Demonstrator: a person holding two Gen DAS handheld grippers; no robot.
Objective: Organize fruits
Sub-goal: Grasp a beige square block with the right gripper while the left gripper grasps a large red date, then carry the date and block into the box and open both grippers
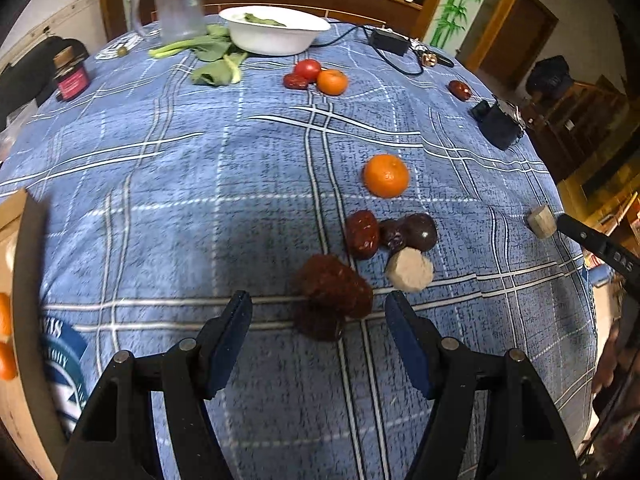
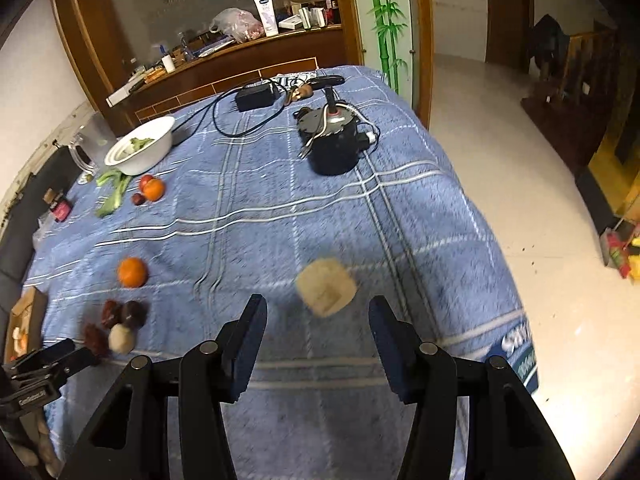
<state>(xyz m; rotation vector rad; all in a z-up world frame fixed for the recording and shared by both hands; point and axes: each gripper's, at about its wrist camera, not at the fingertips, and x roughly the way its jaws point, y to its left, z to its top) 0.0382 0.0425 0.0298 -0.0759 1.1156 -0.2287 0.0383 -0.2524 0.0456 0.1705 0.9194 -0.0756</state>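
My left gripper (image 1: 318, 306) is open over the blue checked cloth, with a blurred dark red date (image 1: 332, 296) lying between its fingertips. Just beyond lie two more dates (image 1: 362, 234), a dark round fruit (image 1: 420, 232), a beige chunk (image 1: 410, 270) and a mandarin (image 1: 386, 175). Far back sit a tomato (image 1: 307, 69), a mandarin (image 1: 332, 82) and a date (image 1: 296, 81). A wooden box (image 1: 16, 320) with mandarins is at the left edge. My right gripper (image 2: 318, 312) is open, with a second beige chunk (image 2: 326, 286) just ahead between its fingertips.
A white bowl (image 1: 276, 32) with greens, loose leaves (image 1: 216, 60), a clear jug (image 1: 176, 4) and a jar (image 1: 72, 76) stand at the back. A black motor-like device (image 2: 334, 140), a power adapter (image 2: 256, 96) and cables lie on the right. The table edge drops to the floor (image 2: 520, 200).
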